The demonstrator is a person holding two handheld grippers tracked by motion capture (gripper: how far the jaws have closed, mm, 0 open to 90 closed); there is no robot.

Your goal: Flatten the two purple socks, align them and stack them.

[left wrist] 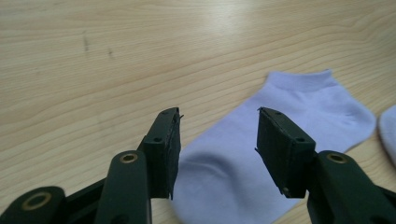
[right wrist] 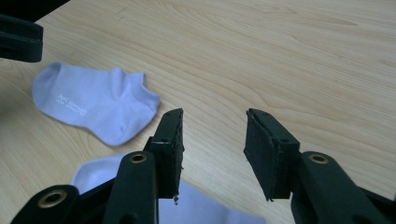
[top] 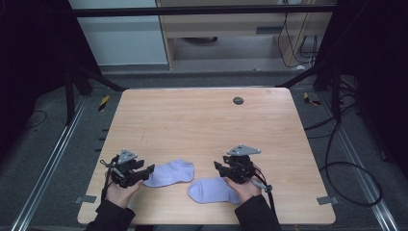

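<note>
Both my fingers (left wrist: 217,140) (right wrist: 212,144) open, empty; socks (top: 169,173) (top: 211,190) flat below them. Next: pair socks, grip one cuff.

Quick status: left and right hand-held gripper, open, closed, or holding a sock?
Left hand-held gripper: open, holding nothing; jaws apart above the left sock.
Right hand-held gripper: open, holding nothing; the right sock lies beneath it.

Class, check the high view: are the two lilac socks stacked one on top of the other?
No: the left sock and the right sock lie side by side.
</note>
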